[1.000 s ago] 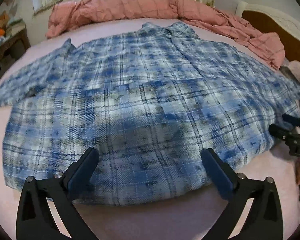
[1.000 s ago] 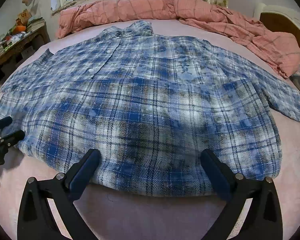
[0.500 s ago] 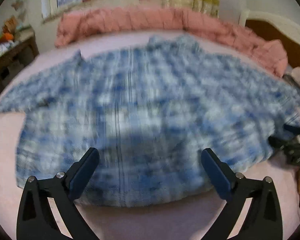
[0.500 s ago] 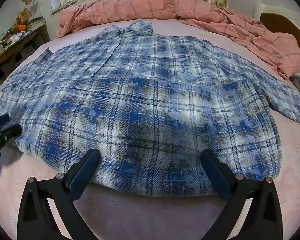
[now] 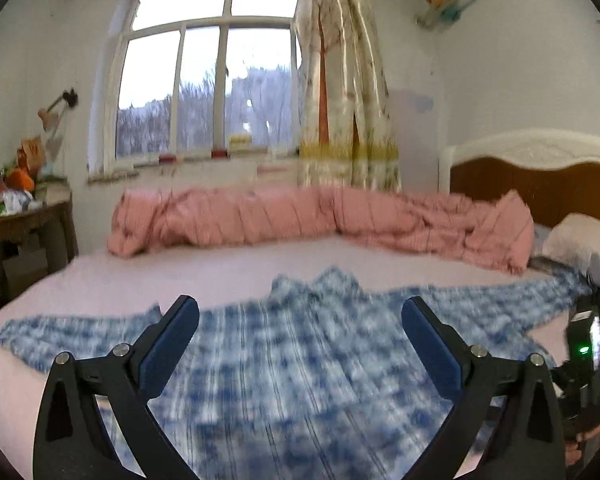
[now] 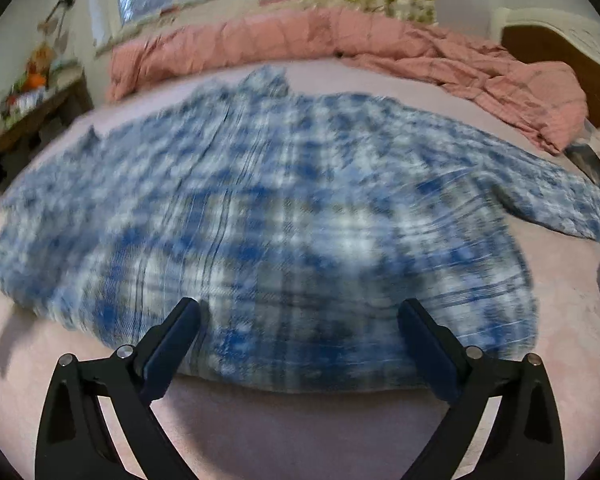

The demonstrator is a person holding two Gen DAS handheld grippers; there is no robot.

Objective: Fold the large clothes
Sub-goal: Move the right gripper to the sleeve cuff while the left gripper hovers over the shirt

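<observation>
— Left wrist view: my left gripper (image 5: 300, 316) has its two blue-padded fingers spread wide with nothing between them. Past them the blue plaid shirt (image 5: 300, 360) lies spread on the pink bed sheet (image 5: 204, 272), badly smeared by blur.

— What does that view give you that the other does not?

— The room. I see the whole window (image 5: 208, 80), the patterned curtain (image 5: 346, 80) hanging beside it, the headboard (image 5: 540, 176) and a pale pillow (image 5: 576, 240) at the right. At the right edge there is also a dark device with a green light (image 5: 582, 350); I cannot tell what part of the rig it is.

— And the right wrist view?

— It looks down more steeply, so I get the shirt (image 6: 260, 208) nearly whole: collar toward the far side, one sleeve running off right, the hem just ahead of my right gripper (image 6: 300, 316). That claw too gapes wide and grips nothing; bare sheet (image 6: 300, 432) lies under it.

— Anything in the way?

— The rumpled pink quilt (image 6: 380, 44) lies along the far side of the bed and down the right, beyond the collar and close to the right sleeve. A cluttered side table (image 6: 32, 100) stands off the left edge of the bed.
</observation>
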